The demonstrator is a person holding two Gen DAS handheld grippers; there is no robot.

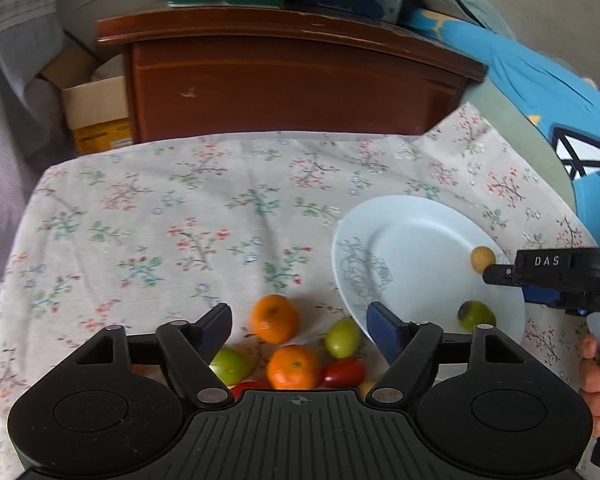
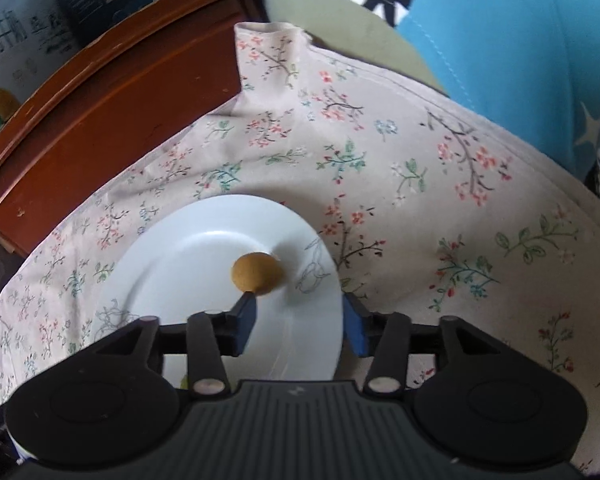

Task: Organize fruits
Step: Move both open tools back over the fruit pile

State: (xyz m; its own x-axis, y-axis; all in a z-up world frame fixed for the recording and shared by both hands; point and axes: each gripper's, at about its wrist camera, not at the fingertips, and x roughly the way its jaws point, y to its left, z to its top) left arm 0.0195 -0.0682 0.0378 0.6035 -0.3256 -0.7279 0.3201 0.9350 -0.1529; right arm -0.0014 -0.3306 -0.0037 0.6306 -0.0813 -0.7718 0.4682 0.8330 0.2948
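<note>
A white plate (image 1: 412, 248) sits on the floral tablecloth at the right. On it lie a small tan round fruit (image 1: 483, 258) and a green fruit (image 1: 476, 316). My left gripper (image 1: 300, 326) is open above a pile of fruit: two oranges (image 1: 275, 318) (image 1: 293, 367), two green fruits (image 1: 343, 337) (image 1: 230, 366) and red tomatoes (image 1: 345, 373). My right gripper (image 2: 296, 320) is open and empty over the plate (image 2: 188, 264), the tan fruit (image 2: 257, 273) lying just beyond its left finger. The right gripper also shows in the left wrist view (image 1: 500, 274).
A dark wooden cabinet (image 1: 292, 80) stands behind the table with boxes on top. A cardboard box (image 1: 96, 116) sits at its left. A person in a blue shirt (image 2: 500, 40) is at the table's right side. The tablecloth (image 1: 160, 220) covers the table.
</note>
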